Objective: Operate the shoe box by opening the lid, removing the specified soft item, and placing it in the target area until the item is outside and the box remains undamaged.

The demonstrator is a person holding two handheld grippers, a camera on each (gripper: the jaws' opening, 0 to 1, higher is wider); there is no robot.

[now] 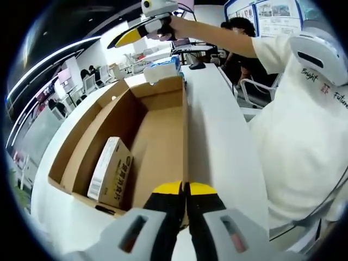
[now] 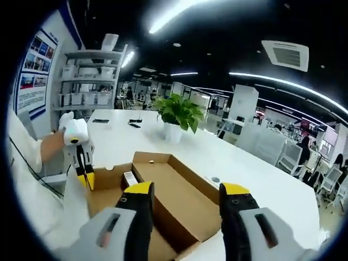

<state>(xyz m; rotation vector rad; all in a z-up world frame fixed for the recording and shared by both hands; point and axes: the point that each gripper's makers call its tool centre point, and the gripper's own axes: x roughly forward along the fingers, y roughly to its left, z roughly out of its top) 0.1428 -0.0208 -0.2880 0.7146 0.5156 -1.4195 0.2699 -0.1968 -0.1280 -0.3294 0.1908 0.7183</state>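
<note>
Left gripper jaws clenched at frame bottom over open cardboard box; right gripper jaws released above it

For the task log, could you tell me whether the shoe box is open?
Open: the shoe box shows its bare interior, with a small carton inside.
</note>
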